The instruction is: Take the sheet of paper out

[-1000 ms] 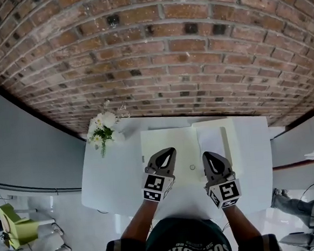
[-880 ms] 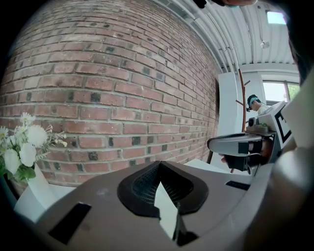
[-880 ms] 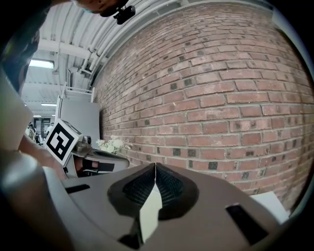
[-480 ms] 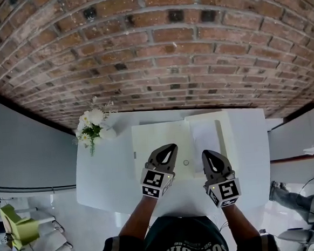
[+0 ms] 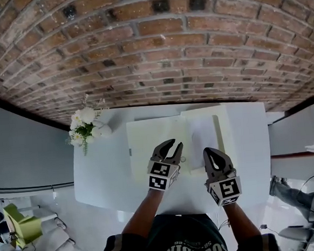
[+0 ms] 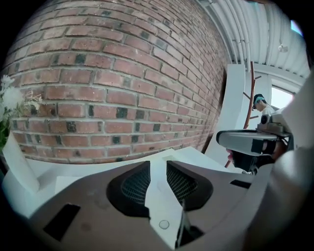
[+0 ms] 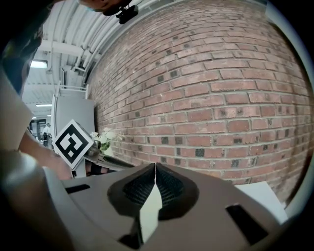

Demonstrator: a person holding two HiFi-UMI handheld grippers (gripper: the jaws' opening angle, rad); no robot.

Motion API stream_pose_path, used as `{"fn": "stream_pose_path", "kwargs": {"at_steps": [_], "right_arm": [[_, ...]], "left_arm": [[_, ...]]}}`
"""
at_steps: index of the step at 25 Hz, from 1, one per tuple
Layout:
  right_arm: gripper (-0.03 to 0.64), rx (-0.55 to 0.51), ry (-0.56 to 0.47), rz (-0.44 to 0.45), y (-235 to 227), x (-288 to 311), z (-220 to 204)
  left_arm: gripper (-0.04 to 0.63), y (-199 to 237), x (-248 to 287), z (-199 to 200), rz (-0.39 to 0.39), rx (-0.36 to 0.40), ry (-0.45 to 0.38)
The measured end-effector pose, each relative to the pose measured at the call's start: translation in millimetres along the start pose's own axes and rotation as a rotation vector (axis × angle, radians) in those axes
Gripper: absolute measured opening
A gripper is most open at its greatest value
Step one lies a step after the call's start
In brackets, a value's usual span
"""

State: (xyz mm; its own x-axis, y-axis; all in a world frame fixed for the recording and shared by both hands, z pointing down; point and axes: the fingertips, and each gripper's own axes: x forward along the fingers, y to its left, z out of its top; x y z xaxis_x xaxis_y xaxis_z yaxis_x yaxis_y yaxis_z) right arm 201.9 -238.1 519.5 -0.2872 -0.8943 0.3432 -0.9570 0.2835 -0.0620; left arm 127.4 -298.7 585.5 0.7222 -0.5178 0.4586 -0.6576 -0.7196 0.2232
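Note:
A cream folder (image 5: 147, 144) lies open on the white table (image 5: 96, 176). Its right half holds a white sheet of paper (image 5: 202, 135). A small round snap (image 5: 184, 159) sits near the folder's middle fold. My left gripper (image 5: 174, 146) hovers over the folder just left of the snap, with its jaws open and nothing between them (image 6: 158, 164). My right gripper (image 5: 210, 152) hangs over the folder's near right part, below the sheet, with its jaws shut and empty (image 7: 155, 165).
A small vase of white flowers (image 5: 84, 125) stands at the table's far left corner. A brick wall (image 5: 156, 52) runs right behind the table. Grey panels and floor clutter (image 5: 19, 225) lie to the left.
My left gripper's jaws have opened, and it has shifted a little right toward the snap. The right gripper has barely moved. The head view has drifted, so the table sits higher in frame.

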Motion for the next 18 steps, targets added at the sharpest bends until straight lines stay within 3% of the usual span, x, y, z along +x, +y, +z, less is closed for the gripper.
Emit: {"fn": "stream_pose_path", "kwargs": {"at_steps": [9, 18], "right_arm": [[0.069, 0.010, -0.007, 0.020, -7.8, 2.7, -11.5], [0.069, 0.003, -0.019, 0.058, -13.9, 6.9, -18.8]], "left_arm": [[0.084, -5.0, 35.6, -32.9, 0.049, -0.101, 0.091], [0.084, -6.7, 67.2, -64.7, 0.087, -0.131, 0.181]]}}
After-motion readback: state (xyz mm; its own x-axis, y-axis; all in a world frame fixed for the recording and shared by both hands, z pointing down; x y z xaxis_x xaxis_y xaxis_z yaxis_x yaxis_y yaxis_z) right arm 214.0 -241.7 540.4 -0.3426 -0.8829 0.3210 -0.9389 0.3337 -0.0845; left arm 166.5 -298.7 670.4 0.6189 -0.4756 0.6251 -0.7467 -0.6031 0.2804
